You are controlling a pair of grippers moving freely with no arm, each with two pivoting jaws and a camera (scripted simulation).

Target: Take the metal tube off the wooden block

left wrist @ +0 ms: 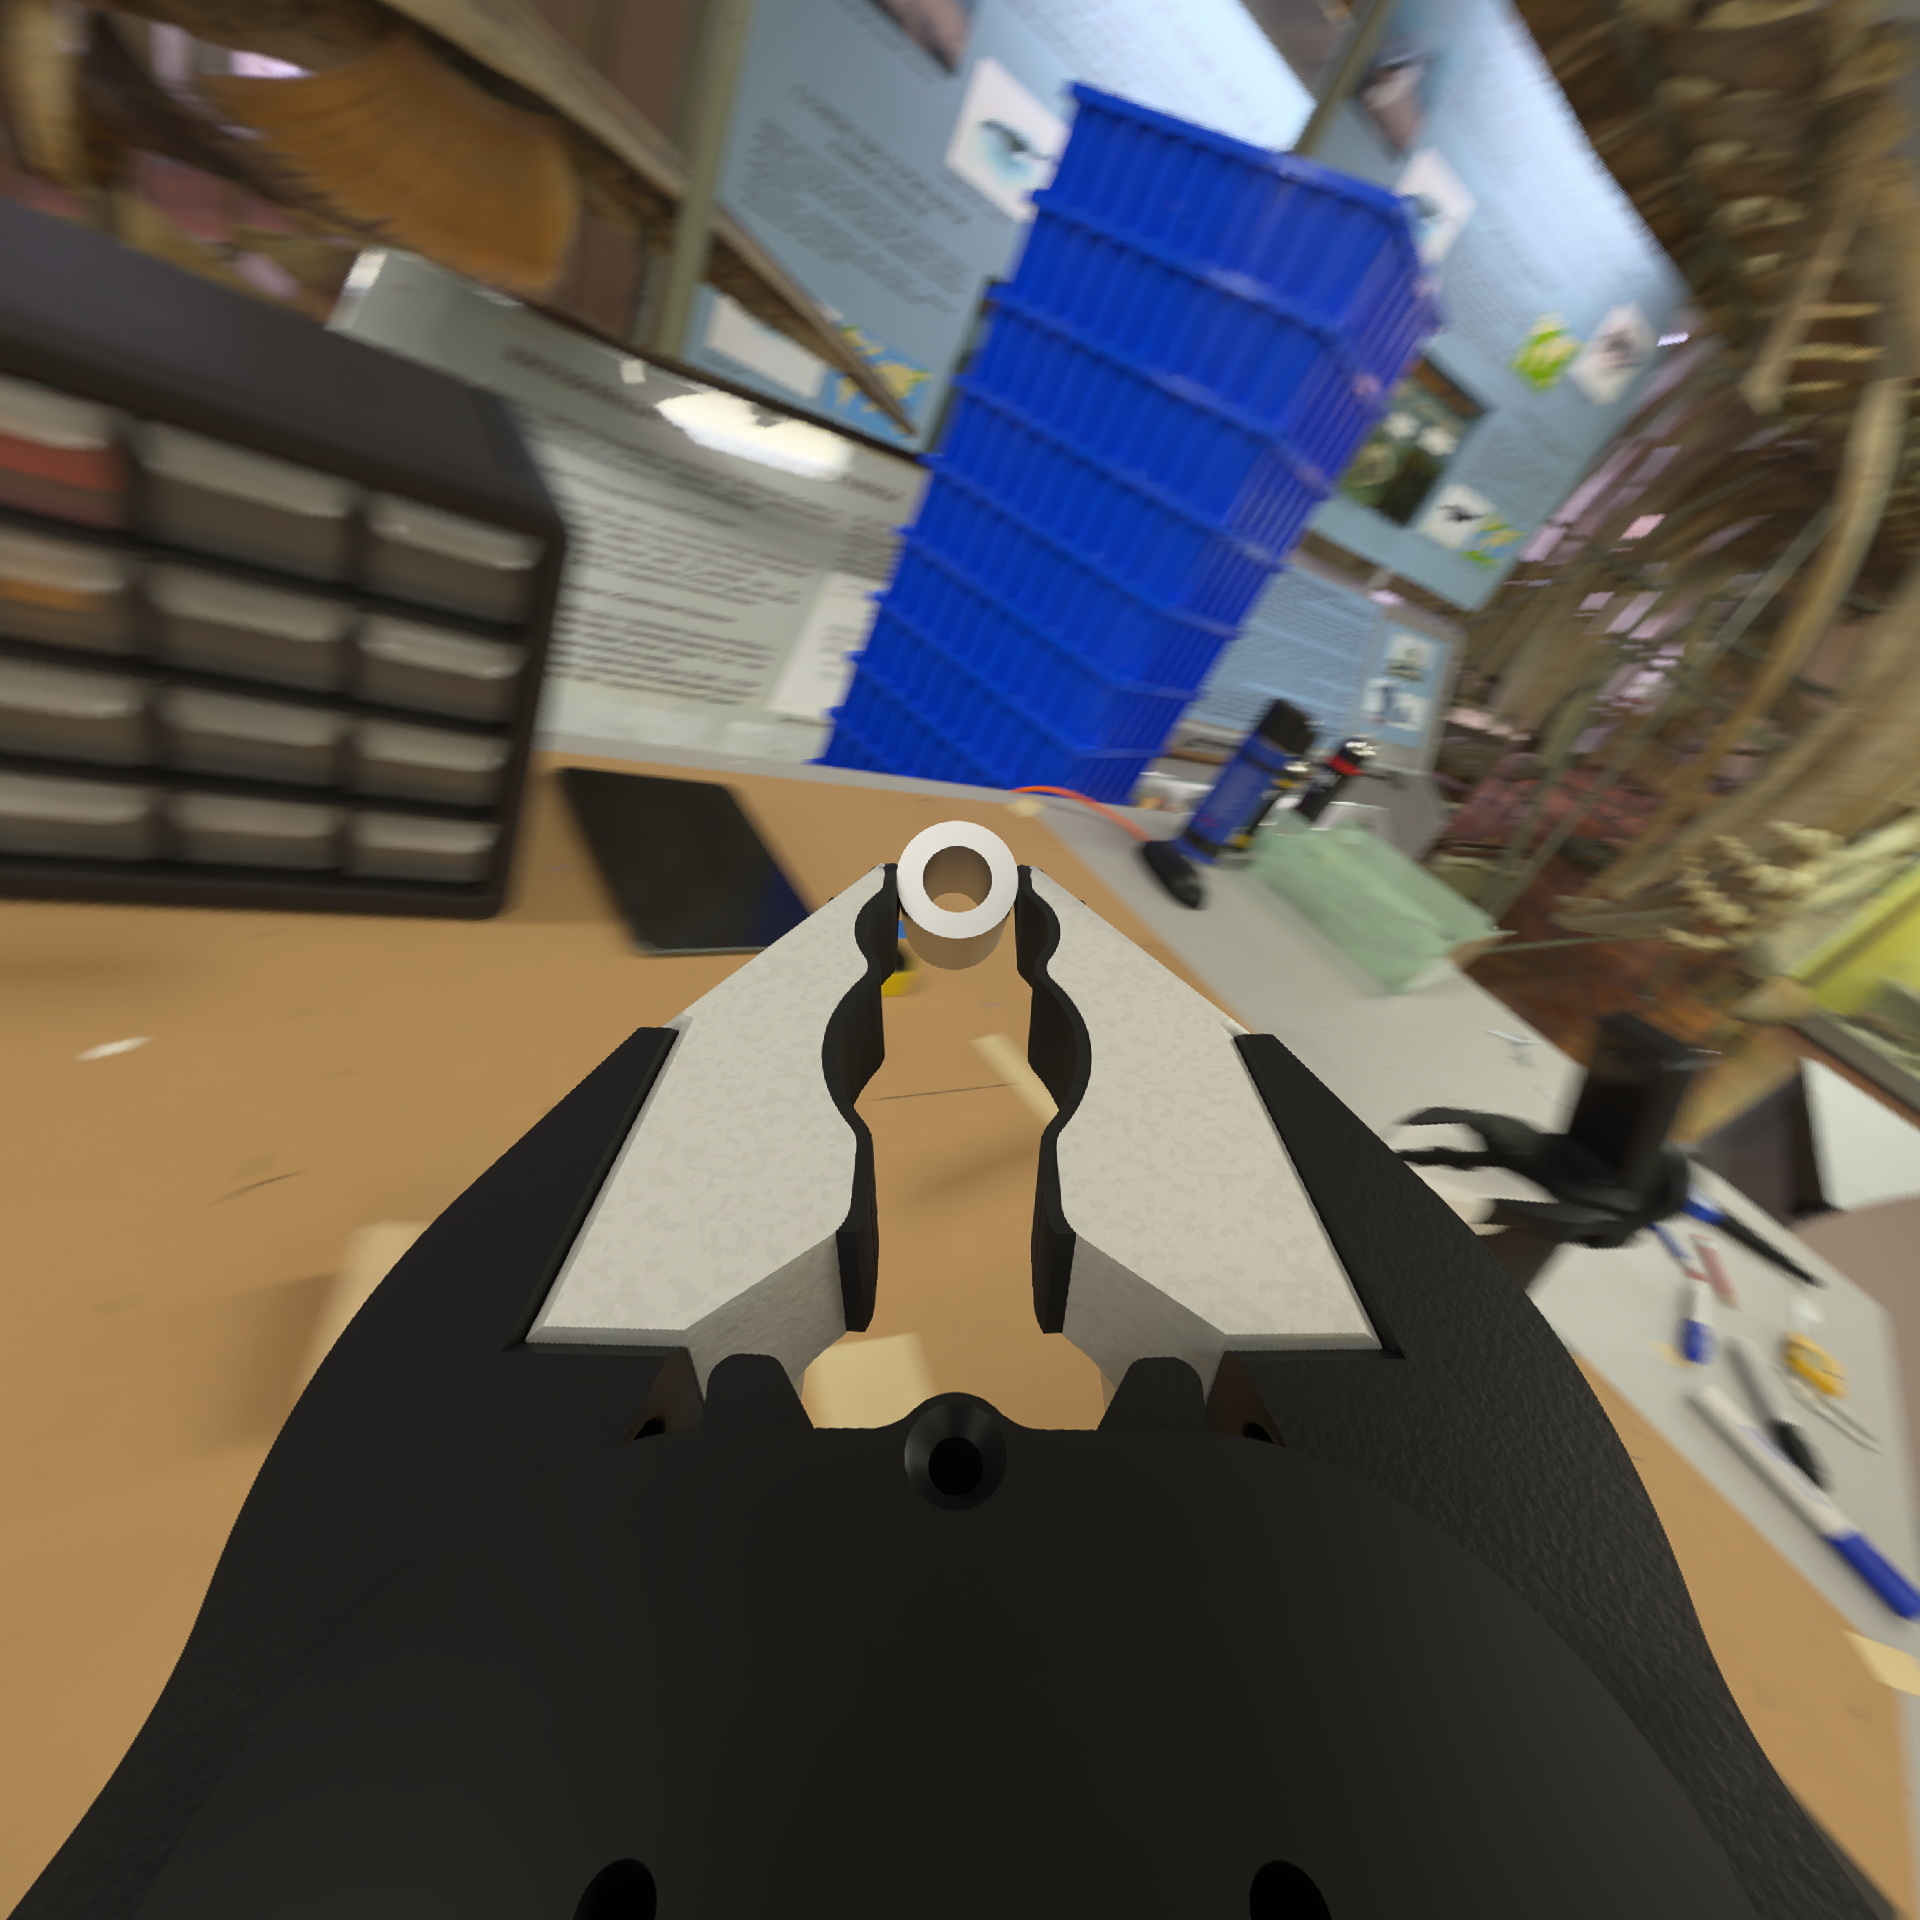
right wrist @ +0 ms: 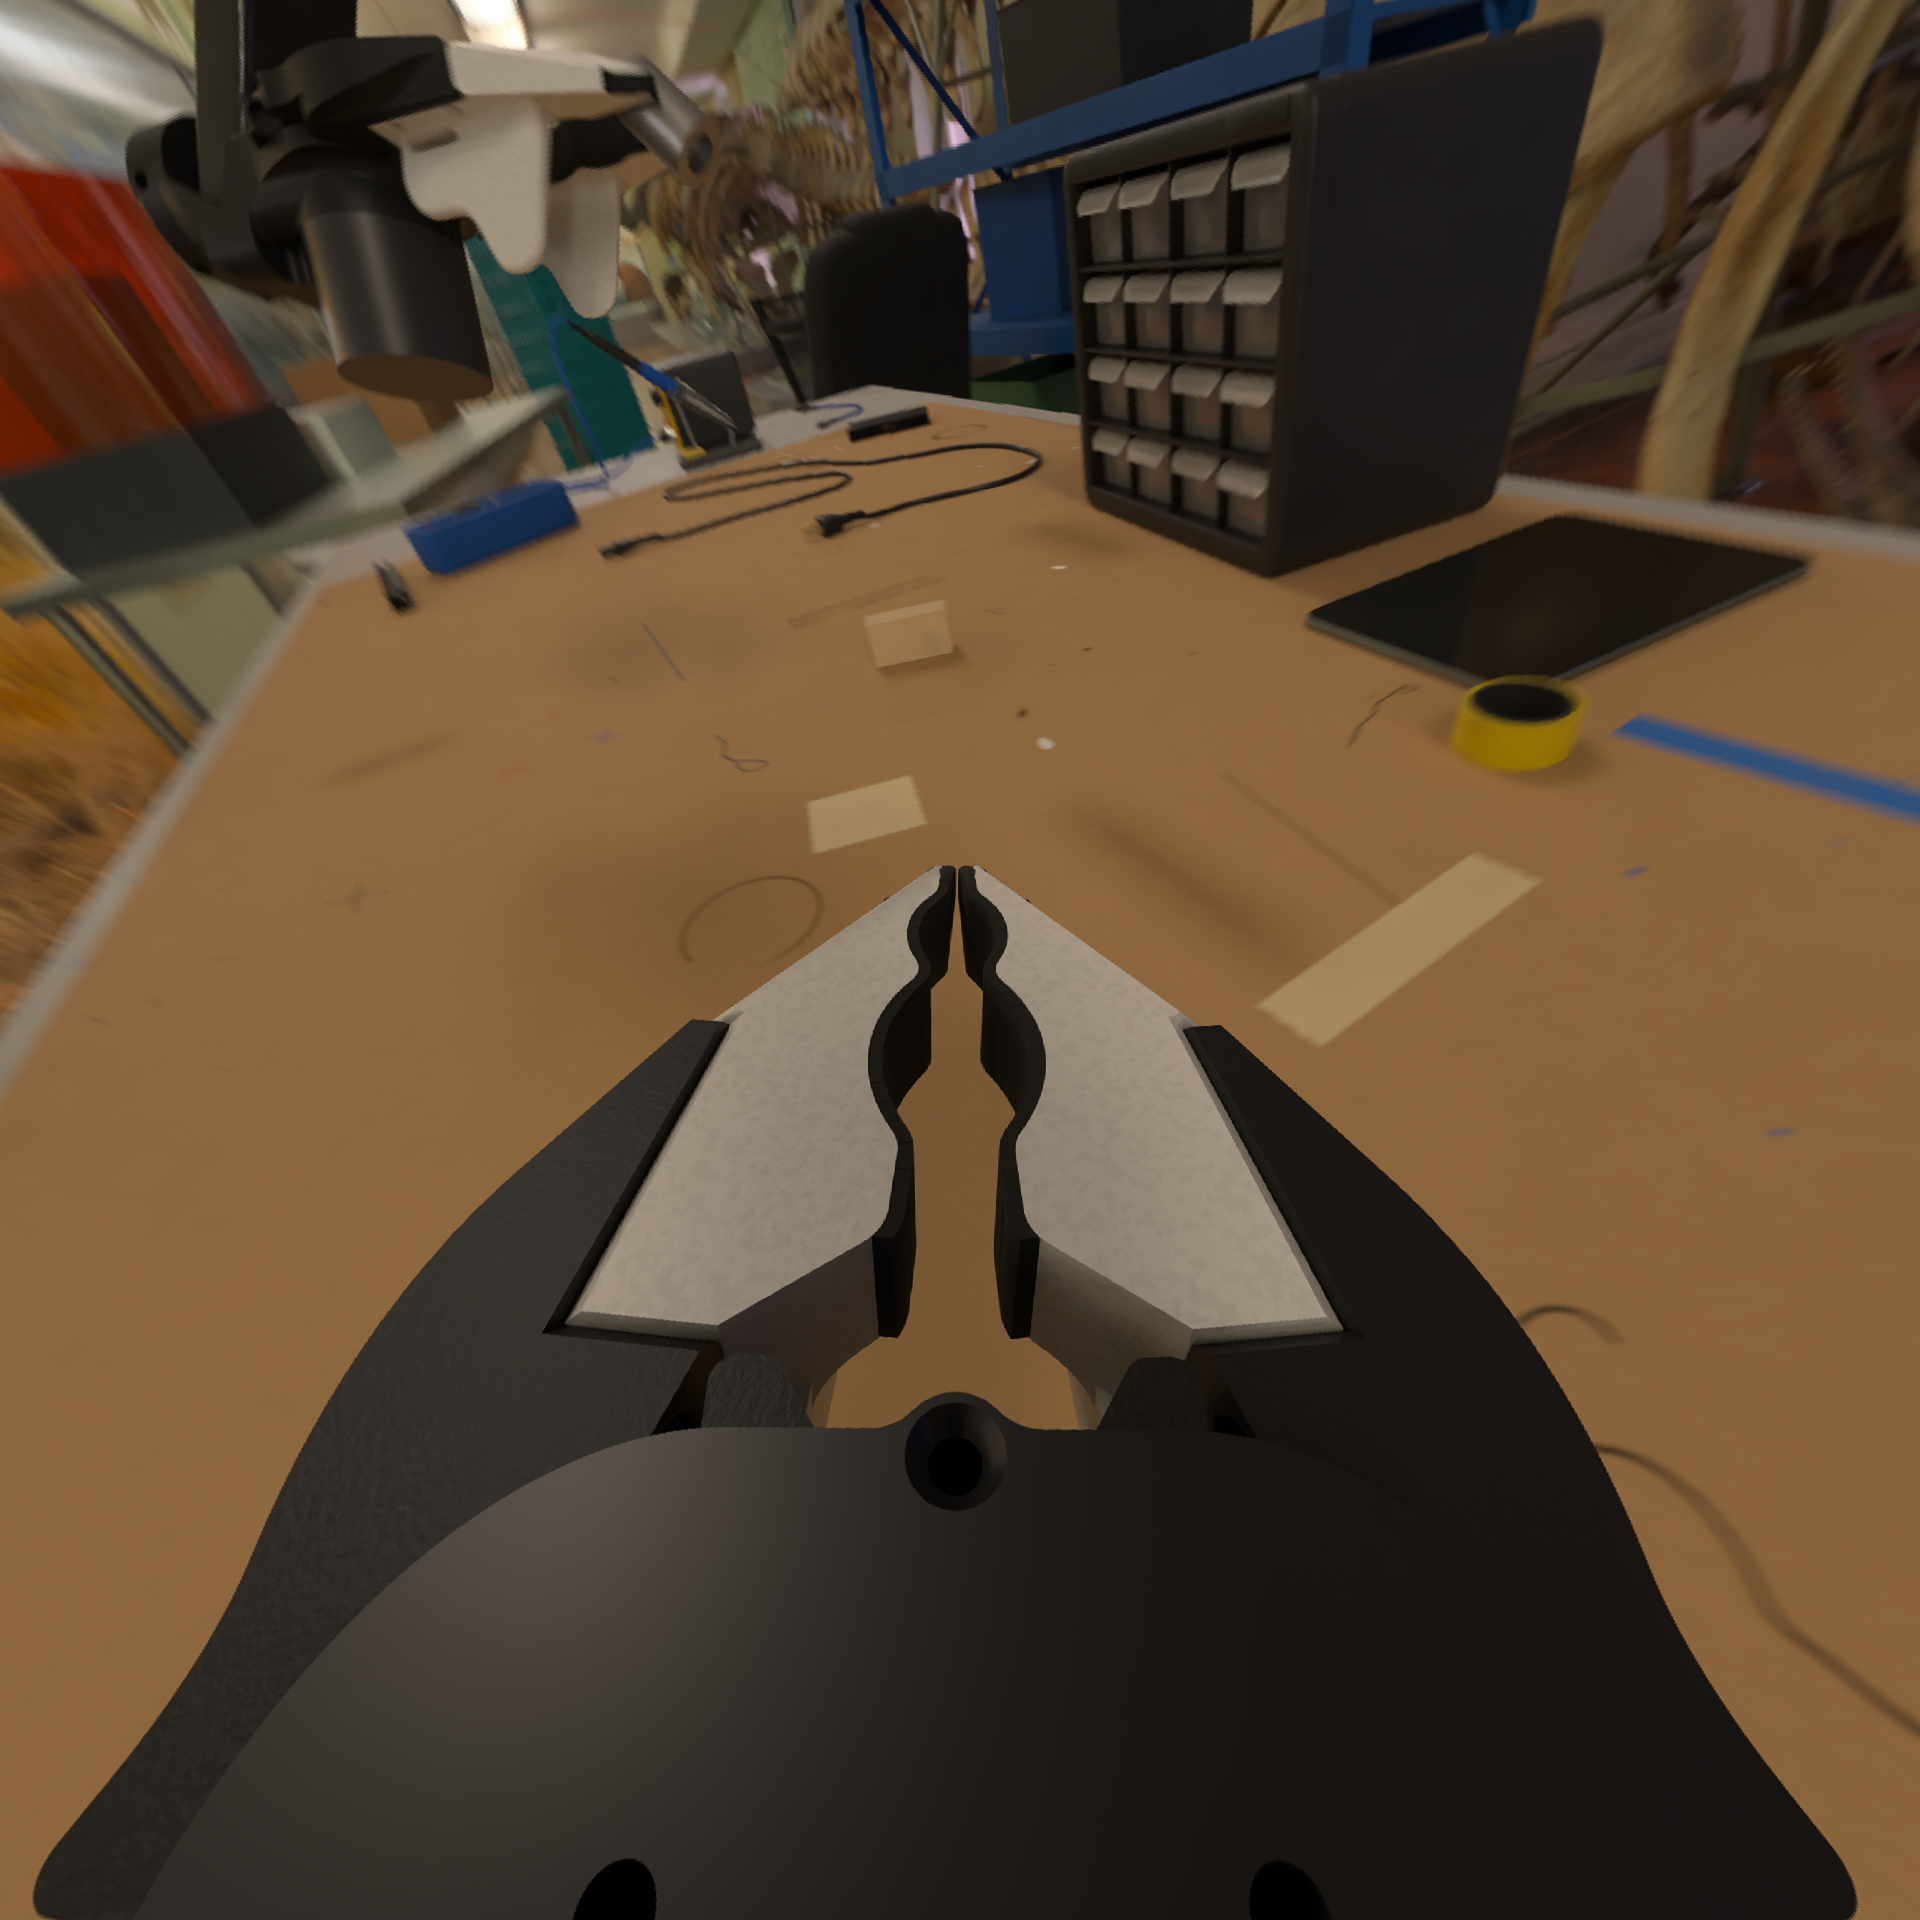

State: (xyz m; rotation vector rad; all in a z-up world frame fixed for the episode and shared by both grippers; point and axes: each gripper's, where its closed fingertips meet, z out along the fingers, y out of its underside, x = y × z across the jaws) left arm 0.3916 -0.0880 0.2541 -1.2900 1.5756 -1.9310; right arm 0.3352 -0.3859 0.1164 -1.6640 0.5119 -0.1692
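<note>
My left gripper (left wrist: 956, 875) is shut on the metal tube (left wrist: 954, 930), a short pale ring seen end-on between the fingertips. The right wrist view shows this gripper (right wrist: 623, 99) high above the table at the top left, with the tube (right wrist: 677, 133) sticking out of its tips. The wooden block (right wrist: 909, 634) is a small light cube alone on the brown tabletop, well below and apart from the tube. My right gripper (right wrist: 954, 873) is shut and empty, low over the table and short of the block.
A black drawer cabinet (right wrist: 1247, 343) and a dark tablet (right wrist: 1558, 603) stand at the right. A yellow tape roll (right wrist: 1517, 722), black cables (right wrist: 862, 488) and flat tape strips (right wrist: 1392, 945) lie on the table. Stacked blue bins (left wrist: 1122, 468) rise at the back.
</note>
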